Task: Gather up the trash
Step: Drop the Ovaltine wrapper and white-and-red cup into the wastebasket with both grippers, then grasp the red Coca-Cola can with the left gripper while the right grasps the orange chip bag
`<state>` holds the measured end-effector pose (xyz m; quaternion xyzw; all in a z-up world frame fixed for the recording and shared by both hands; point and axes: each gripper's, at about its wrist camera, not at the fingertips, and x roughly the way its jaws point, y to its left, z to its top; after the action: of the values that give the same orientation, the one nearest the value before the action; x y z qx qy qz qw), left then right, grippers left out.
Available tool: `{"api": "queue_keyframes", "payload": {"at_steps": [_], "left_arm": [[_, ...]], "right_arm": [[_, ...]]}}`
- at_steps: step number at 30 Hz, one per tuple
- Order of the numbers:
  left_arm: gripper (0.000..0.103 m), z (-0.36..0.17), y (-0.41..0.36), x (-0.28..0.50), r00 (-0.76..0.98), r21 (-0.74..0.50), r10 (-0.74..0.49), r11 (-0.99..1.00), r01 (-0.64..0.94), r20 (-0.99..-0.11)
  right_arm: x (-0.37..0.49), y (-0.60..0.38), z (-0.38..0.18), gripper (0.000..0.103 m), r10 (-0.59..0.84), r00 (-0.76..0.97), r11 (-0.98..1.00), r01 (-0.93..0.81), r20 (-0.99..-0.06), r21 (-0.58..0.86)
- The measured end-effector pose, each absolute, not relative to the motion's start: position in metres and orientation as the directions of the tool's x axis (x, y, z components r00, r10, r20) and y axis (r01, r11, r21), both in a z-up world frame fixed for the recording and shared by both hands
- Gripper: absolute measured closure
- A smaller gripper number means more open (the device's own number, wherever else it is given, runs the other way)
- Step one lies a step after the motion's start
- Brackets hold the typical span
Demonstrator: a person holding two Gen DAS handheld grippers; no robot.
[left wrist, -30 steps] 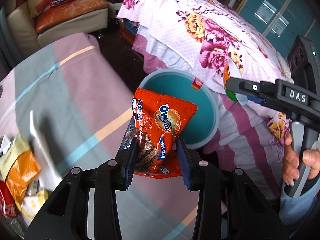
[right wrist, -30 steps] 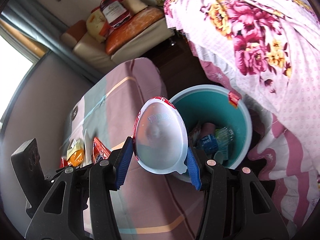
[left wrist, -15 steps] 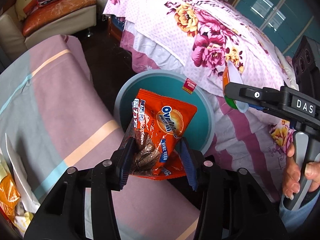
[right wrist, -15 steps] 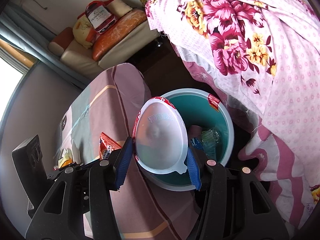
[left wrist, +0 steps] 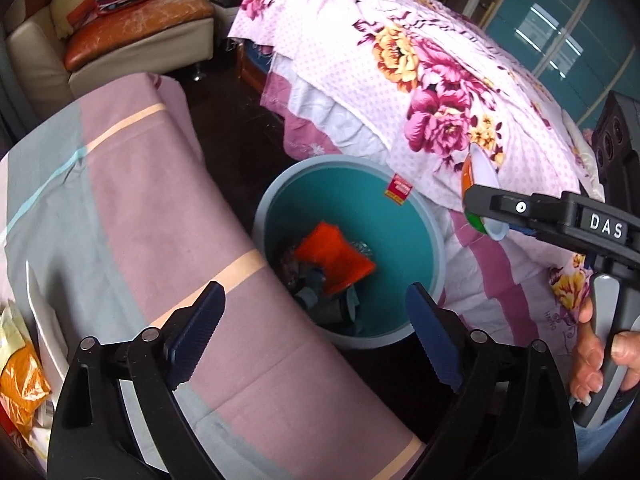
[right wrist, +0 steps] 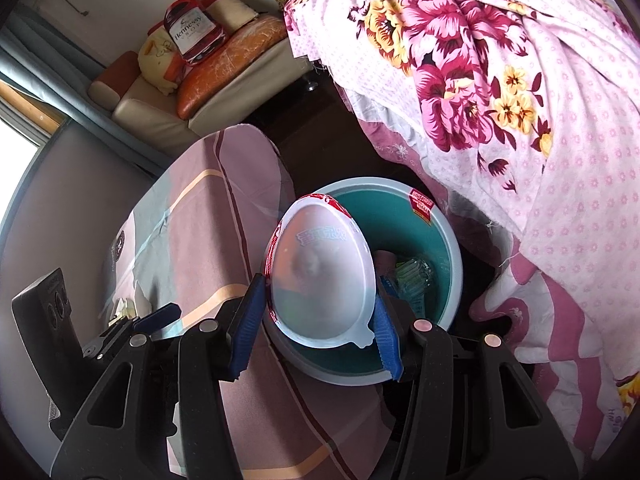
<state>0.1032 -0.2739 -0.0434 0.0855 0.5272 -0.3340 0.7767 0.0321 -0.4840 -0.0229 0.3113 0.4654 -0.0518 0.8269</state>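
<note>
The left tool (left wrist: 312, 332) hangs released, its blue ribbed fingers (left wrist: 196, 330) spread wide with nothing between them. Directly beyond it stands the round teal plastic bin with a pale grey rim (left wrist: 438, 240). The crumpled orange snack wrapper (left wrist: 334, 258) lies inside the bin, on top of other discarded packaging at the bottom.

The right tool (right wrist: 320, 328) is clenched on a white plastic bowl with a red-printed rim (right wrist: 322, 272). The bowl is held on edge, tilted, its hollow side facing the right wrist camera, and it sits over the near rim of the bin (right wrist: 456, 256), blocking much of the bin's interior from that view. In the left wrist view the same bowl (left wrist: 482, 178) shows at the tip of the right tool (left wrist: 490, 216), to the right of the bin.

A table draped in a pink, grey and peach striped cloth (left wrist: 132, 216) stands just beside the bin on the left. More wrappers, orange and yellow (left wrist: 20, 372), lie on its near left edge. A bed under a pink floral cover (left wrist: 420, 76) borders the bin on the right, its hanging cover close to the rim. A cream sofa with an orange cushion (left wrist: 132, 32) stands well apart at the back.
</note>
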Motion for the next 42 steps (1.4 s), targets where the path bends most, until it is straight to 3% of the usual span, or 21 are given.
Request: {"api": "queue_keyframes", "payload": {"at_steps": [22,25,29,42], "left_arm": [[0.009,-0.051,-0.224,0.105,0.243,-0.200,-0.392,0.801,0.564,-0.887],[0.009,-0.049,-0.216,0.107,0.244,-0.213,-0.401,0.805,0.553,-0.883],[0.009,-0.047,-0.206,0.107,0.248,-0.224,-0.409,0.810,0.542,-0.878],[0.009,-0.032,-0.147,0.105,0.300,-0.232,-0.412,0.841,0.489,-0.860]], "right_arm": [[0.060,-0.445,-0.026,0.054,0.192,0.500,0.842,0.358,-0.844,0.404],[0.062,-0.442,-0.025,0.039,0.184,0.491,0.838,0.375,-0.852,0.397],[0.065,-0.432,-0.023,0.032,0.179,0.483,0.847,0.368,-0.857,0.384],[0.076,-0.379,-0.006,0.030,0.194,0.456,0.890,0.291,-0.869,0.351]]}}
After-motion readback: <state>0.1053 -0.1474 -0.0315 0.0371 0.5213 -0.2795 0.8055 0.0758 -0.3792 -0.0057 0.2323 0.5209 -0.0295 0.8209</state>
